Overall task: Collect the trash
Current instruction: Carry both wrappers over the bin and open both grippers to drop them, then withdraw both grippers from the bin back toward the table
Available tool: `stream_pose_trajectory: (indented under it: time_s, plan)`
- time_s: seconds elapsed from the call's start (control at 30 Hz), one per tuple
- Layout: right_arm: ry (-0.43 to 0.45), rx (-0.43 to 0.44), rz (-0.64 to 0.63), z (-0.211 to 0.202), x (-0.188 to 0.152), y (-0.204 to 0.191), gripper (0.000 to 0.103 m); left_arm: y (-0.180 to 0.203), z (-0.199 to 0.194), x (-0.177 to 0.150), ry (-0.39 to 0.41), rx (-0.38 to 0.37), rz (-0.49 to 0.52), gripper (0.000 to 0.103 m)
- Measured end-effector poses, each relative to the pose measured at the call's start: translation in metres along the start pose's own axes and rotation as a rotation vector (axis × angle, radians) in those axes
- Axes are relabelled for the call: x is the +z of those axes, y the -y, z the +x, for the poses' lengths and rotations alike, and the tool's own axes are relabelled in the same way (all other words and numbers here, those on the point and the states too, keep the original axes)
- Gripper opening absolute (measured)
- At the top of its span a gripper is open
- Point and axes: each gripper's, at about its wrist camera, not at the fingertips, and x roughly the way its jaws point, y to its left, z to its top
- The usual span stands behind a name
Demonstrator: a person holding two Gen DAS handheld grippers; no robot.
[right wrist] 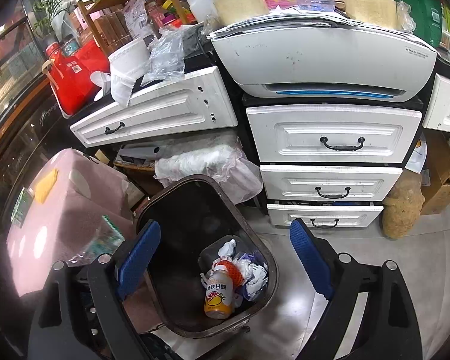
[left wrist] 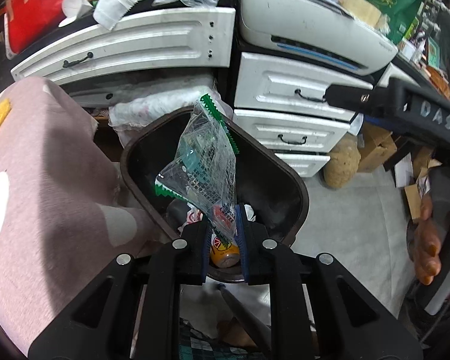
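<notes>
My left gripper (left wrist: 224, 225) is shut on the lower corner of a clear plastic wrapper (left wrist: 204, 162) with green serrated edges. The wrapper stands up above the mouth of a dark brown trash bin (left wrist: 297, 186). In the right wrist view the same bin (right wrist: 243, 219) lies below my right gripper (right wrist: 225, 228), which is open with its blue pads (right wrist: 310, 258) wide apart and nothing between them. At the bin's bottom lie an orange drink bottle (right wrist: 219, 294) and crumpled white paper (right wrist: 255, 276). The wrapper (right wrist: 105, 237) shows blurred at the left.
White drawers (right wrist: 333, 135) with a printer (right wrist: 324, 60) on top stand behind the bin. A pink dotted cushion (left wrist: 39, 180) presses against the bin's left side. A brown sack (right wrist: 402, 207) and cardboard boxes (left wrist: 375, 147) sit at the right. A hand (left wrist: 429, 240) holds the right gripper's handle.
</notes>
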Motion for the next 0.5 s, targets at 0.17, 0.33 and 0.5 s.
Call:
stream_pose_trajectory:
  time_s: [0.17, 0.33, 0.5]
  plan:
    - [0.005, 0.0, 0.005, -0.0017, 0.0013, 0.0015, 0.087, 0.0047, 0.0112, -0.0007, -0.037, 0.012, 0.026, 0.032]
    - [0.001, -0.003, 0.013, -0.0012, 0.001, 0.0037, 0.087, 0.0066, 0.0054, -0.0019, 0.003, 0.024, 0.035, 0.086]
    - [0.008, -0.005, 0.019, -0.0033, 0.0015, 0.0057, 0.09, 0.0096, 0.0038, -0.0021, 0.009, 0.047, 0.065, 0.092]
